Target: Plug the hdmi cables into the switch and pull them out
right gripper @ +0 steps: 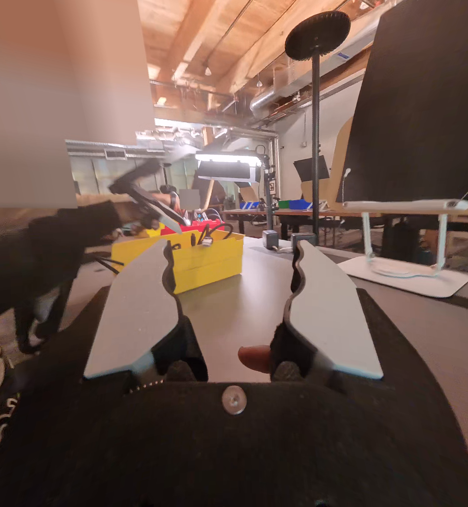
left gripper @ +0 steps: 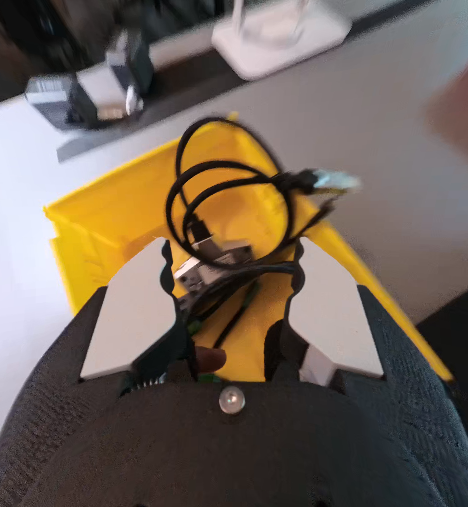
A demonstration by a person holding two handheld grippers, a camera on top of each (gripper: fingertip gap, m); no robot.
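The left hand-held gripper (left gripper: 231,247) hangs released above a yellow bin (left gripper: 112,219) on the grey surface (left gripper: 364,123). Only its own view looks down inside: coiled black cables (left gripper: 227,175) lie over a small silver switch (left gripper: 200,270). The right hand-held gripper (right gripper: 231,248), also released, shows the bin (right gripper: 208,263) from the side, with a cable plug (right gripper: 207,241) poking over the rim and the left one (right gripper: 172,219) above it.

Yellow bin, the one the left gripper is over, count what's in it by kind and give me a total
In the yellow bin, from the blurred left wrist view:
Black cables: 2 at least; the coils overlap
Small silver switch box: 1
Green piece under the cables: 1, kind unclear
Total: 4 at least
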